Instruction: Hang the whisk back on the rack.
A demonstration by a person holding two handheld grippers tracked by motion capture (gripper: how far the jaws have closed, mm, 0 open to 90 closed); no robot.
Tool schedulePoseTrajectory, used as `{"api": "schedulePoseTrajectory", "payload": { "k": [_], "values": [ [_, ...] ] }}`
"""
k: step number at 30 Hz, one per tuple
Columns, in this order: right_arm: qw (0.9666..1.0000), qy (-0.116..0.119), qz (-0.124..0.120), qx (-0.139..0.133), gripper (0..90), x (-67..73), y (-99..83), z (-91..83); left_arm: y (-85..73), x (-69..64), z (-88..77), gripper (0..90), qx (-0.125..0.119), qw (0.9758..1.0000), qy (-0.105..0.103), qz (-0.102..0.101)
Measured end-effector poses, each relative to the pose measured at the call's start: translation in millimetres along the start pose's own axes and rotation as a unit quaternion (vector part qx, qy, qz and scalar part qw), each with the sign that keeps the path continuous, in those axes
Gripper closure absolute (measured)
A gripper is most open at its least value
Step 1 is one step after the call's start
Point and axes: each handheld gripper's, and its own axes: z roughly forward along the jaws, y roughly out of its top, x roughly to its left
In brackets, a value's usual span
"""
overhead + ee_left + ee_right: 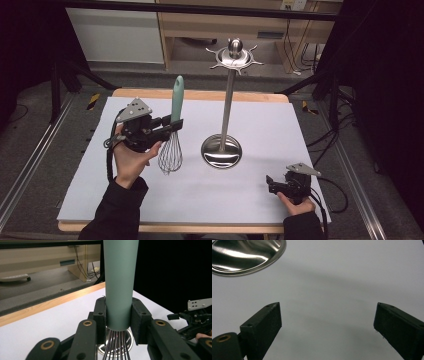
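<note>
Nearest the person, along the front edge of the counter [100, 200], the white surface lay bare, and the right tongs [270, 184] rested low near the front right corner, close to the counter's right edge. In the right gripper view those right tongs [327, 325] stood wide apart with nothing but white surface between the two black jaws, and a broad stretch of free room ran from there toward the middle. Further in, on the left half, the left tongs [176, 123] were clamped on the whisk [173, 132], held upright above the counter with its wire cage hanging down and its handle pointing up. In the left gripper view the left tongs [118, 315] gripped the lower end of the handle from both sides, just above the spot where the wires left it. The whisk [120, 282] had a smooth, pale green handle that widened upward, and thin steel wires forming a rounded cage. Just right of it stood the utensil stand [227, 110], a round polished base, a slim upright pole and a ring of hooks at the top, apart from the whisk. Beyond the stand the counter ended in a wooden far edge.
</note>
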Motion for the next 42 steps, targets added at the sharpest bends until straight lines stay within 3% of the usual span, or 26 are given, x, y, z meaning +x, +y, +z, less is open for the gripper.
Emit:
{"api": "schedulePoseTrajectory", "payload": {
  "k": [17,42],
  "values": [
    [1.0000,-0.001,0.003,-0.002,8.2,0.0,0.2,-0.2,20.4,-14.5,7.8,68.8,-0.006,0.9997,-0.006,0.023],
    [1.0000,0.000,0.001,-0.004,8.2,-0.9,0.3,-0.3,42.9,-26.9,24.6,68.8,0.004,0.9992,-0.010,0.038]
  ]
}}
